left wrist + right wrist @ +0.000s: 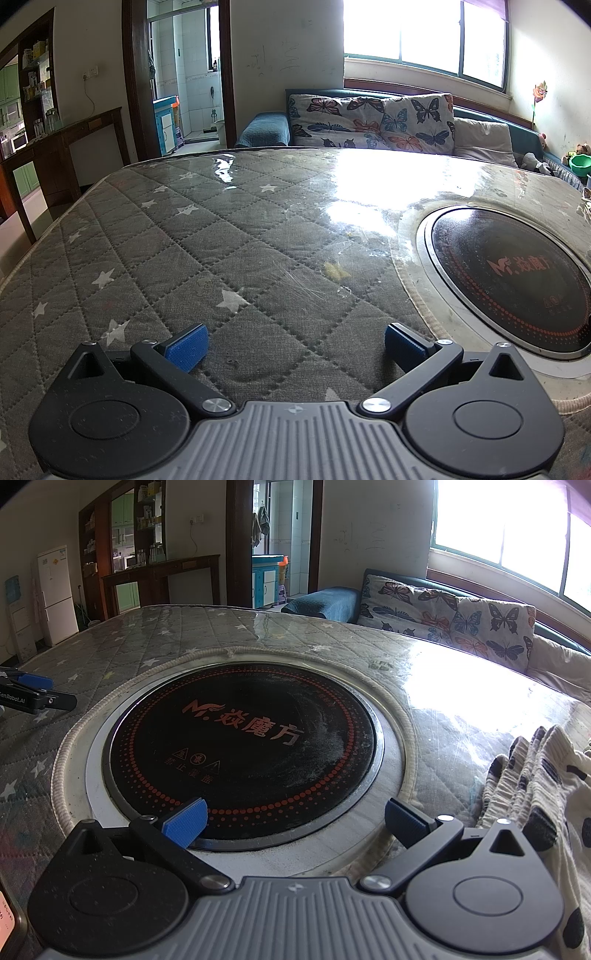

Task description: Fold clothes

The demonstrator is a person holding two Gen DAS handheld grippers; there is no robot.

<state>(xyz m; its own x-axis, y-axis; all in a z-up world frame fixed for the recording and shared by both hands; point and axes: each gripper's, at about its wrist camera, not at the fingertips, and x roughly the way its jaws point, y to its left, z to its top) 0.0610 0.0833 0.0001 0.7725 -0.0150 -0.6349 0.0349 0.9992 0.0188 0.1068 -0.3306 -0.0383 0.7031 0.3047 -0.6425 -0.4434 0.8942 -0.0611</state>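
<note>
A cream garment with dark spots (543,797) lies crumpled on the table at the right edge of the right wrist view, partly cut off by the frame. My right gripper (293,821) is open over the round black cooktop, nothing between its blue pads; the garment is just to its right. My left gripper (295,345) is open above the grey quilted table cover (207,251), holding nothing. The left gripper (35,690) also shows at the far left of the right wrist view. No garment is seen in the left wrist view.
A round black induction cooktop (240,746) with a metal ring is set into the table, under a clear plastic sheet. A sofa with butterfly cushions (369,122) runs behind the table under the window. A dark wooden console (62,155) stands to the left.
</note>
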